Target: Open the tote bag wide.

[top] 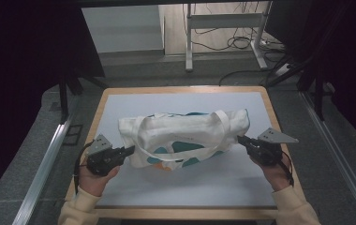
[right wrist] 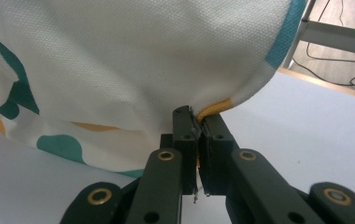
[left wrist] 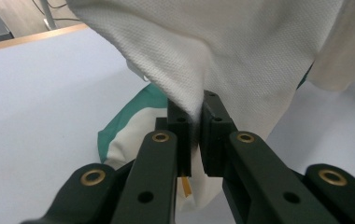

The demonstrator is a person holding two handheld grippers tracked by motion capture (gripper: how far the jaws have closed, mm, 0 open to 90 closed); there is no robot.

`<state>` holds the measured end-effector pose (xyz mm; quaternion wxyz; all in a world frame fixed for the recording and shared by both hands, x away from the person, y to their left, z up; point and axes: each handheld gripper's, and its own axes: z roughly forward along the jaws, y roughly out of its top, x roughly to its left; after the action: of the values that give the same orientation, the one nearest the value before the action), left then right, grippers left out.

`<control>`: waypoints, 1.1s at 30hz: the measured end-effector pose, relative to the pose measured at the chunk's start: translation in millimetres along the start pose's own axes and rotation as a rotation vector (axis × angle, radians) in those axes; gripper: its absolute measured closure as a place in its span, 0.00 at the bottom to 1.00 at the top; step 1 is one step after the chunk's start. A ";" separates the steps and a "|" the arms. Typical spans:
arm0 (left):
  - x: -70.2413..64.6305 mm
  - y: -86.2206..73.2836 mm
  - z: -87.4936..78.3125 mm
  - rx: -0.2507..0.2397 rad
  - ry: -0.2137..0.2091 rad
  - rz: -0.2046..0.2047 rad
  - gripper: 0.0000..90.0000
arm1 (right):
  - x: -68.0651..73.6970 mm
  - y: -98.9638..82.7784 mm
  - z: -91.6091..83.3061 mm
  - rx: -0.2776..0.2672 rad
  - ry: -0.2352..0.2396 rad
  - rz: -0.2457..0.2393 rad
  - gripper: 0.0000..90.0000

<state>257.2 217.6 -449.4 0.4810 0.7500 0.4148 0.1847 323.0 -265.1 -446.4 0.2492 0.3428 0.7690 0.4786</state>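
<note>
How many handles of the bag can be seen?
2. One handle loops over the bag's left part; the other handle runs from the top right edge down across the front. Parts of both may be hidden in folds.

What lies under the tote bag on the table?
The tote bag rests on a pale mat covering the wooden table. Both grippers pinch its ends; anything beneath its middle is hidden by cloth.

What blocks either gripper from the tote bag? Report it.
Nothing visible does. The left gripper and the right gripper are each already clamped on the cloth of the tote bag, one at each end.
</note>
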 end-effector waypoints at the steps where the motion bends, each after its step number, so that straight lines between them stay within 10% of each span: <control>1: -0.2 -0.8 0.7 0.004 0.002 0.004 0.94 | 0.2 -1.2 0.8 0.003 -0.001 0.001 0.95; 33: 0.6 -32.1 32.7 0.111 0.029 0.030 0.96 | 4.8 -37.6 30.4 0.145 0.024 0.015 0.95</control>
<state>265.3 205.7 -492.9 0.4298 0.7789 0.4199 0.1797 330.7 -255.7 -493.5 0.2111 0.3600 0.8020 0.4273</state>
